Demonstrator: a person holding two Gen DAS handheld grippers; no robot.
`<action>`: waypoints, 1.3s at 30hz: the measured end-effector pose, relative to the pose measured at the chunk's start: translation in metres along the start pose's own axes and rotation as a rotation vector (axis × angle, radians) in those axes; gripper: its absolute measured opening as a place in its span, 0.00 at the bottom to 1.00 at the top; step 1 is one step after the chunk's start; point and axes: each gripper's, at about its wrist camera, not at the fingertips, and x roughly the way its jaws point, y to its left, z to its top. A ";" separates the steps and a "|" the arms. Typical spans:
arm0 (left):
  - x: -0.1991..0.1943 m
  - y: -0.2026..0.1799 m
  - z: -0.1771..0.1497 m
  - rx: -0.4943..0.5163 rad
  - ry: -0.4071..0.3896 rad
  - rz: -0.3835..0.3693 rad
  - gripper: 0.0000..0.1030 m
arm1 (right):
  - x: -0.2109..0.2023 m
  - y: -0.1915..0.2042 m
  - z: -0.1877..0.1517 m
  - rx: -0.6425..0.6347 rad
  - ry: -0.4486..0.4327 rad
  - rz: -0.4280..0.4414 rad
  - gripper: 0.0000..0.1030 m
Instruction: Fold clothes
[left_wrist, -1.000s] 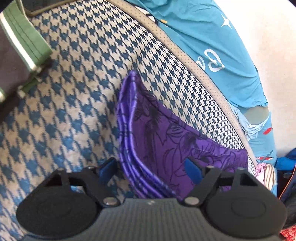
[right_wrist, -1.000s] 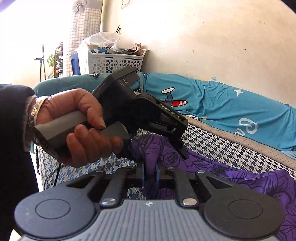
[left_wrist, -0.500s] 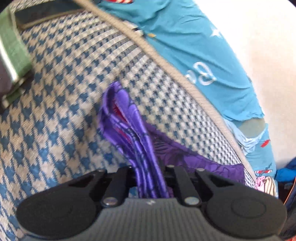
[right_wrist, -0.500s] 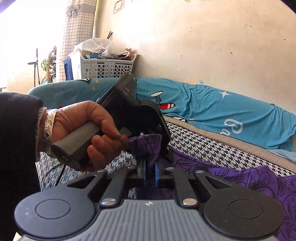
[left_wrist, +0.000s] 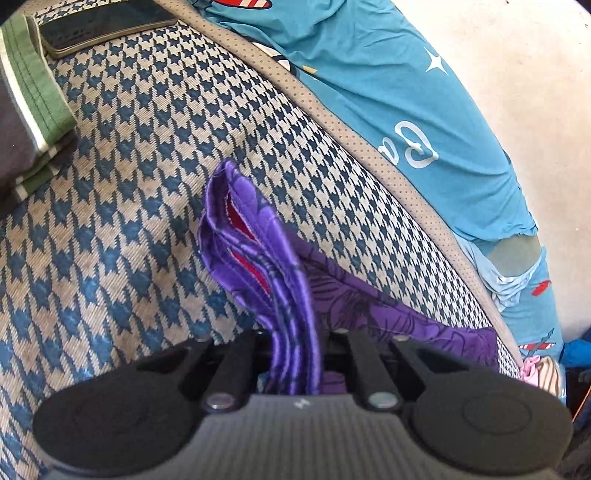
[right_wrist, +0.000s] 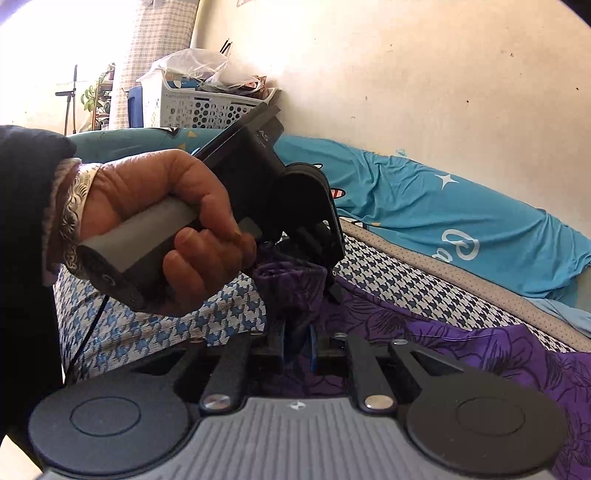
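Evidently both tongs pinch the purple garment (left_wrist: 280, 280) to carry a fold: the left tongs (left_wrist: 293, 354) clench its stacked hems, the right tongs (right_wrist: 297, 343) a bunch at six o'clock, over the houndstooth bed (left_wrist: 147, 147).

Purple garment (left_wrist: 369, 310) on houndstooth bed (left_wrist: 147, 184)

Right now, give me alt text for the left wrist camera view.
The left gripper is shut on the layered edge of a folded purple floral cloth, which lies on a blue-and-beige houndstooth cushion. A teal printed sheet runs behind, with a green-trimmed garment at upper left.
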 end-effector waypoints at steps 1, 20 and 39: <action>0.000 0.000 0.000 -0.003 0.001 -0.001 0.07 | 0.002 0.000 0.000 0.002 0.002 0.003 0.12; -0.015 -0.031 -0.008 0.104 -0.054 -0.144 0.07 | -0.012 0.002 -0.003 0.004 -0.033 -0.052 0.08; 0.023 -0.227 -0.073 0.334 -0.062 -0.221 0.07 | -0.138 -0.088 -0.033 0.177 -0.175 -0.388 0.07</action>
